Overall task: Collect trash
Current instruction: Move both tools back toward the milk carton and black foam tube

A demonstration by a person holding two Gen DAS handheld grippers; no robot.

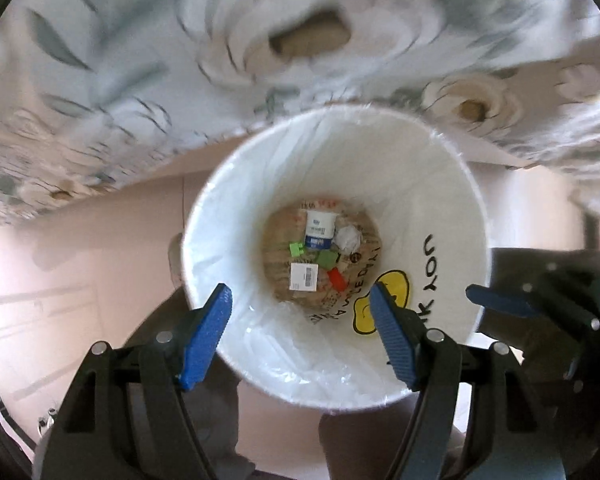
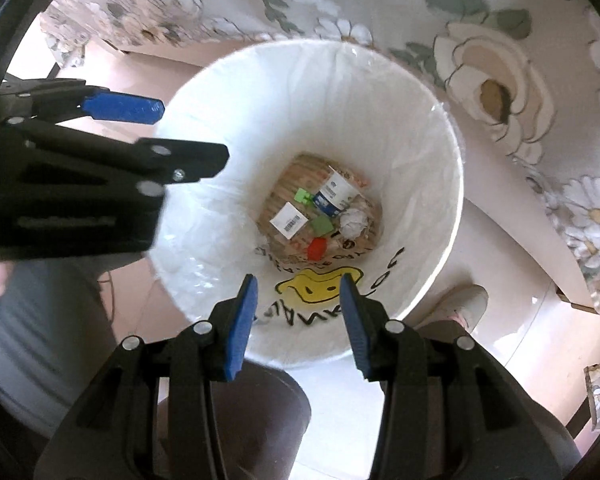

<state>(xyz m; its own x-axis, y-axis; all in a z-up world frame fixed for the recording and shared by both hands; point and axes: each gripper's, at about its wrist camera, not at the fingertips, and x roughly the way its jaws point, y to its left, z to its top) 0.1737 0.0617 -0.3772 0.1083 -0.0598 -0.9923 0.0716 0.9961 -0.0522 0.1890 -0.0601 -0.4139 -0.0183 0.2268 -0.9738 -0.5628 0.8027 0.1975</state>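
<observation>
A white bin (image 1: 420,184) (image 2: 260,120) lined with a clear bag and printed with a yellow smiley (image 2: 316,286) stands on the floor below both grippers. At its bottom lie a white cup with a blue label (image 1: 319,229) (image 2: 334,196), a crumpled paper ball (image 1: 348,238) (image 2: 353,222), green scraps (image 1: 327,258) (image 2: 322,224), a red piece (image 1: 337,280) (image 2: 317,249) and brown paper with a barcode label (image 1: 304,276) (image 2: 291,220). My left gripper (image 1: 300,290) hangs open over the bin's near rim, empty. My right gripper (image 2: 298,280) is open too, with nothing between its blue pads. The left gripper's fingers (image 2: 120,106) reach in from the left of the right wrist view.
A floral cloth (image 1: 140,80) (image 2: 500,80) hangs over furniture just behind the bin. Pale pink floor (image 1: 80,260) surrounds the bin. A person's shoe (image 2: 456,304) and grey trouser leg (image 2: 40,300) stand close to the bin's near side.
</observation>
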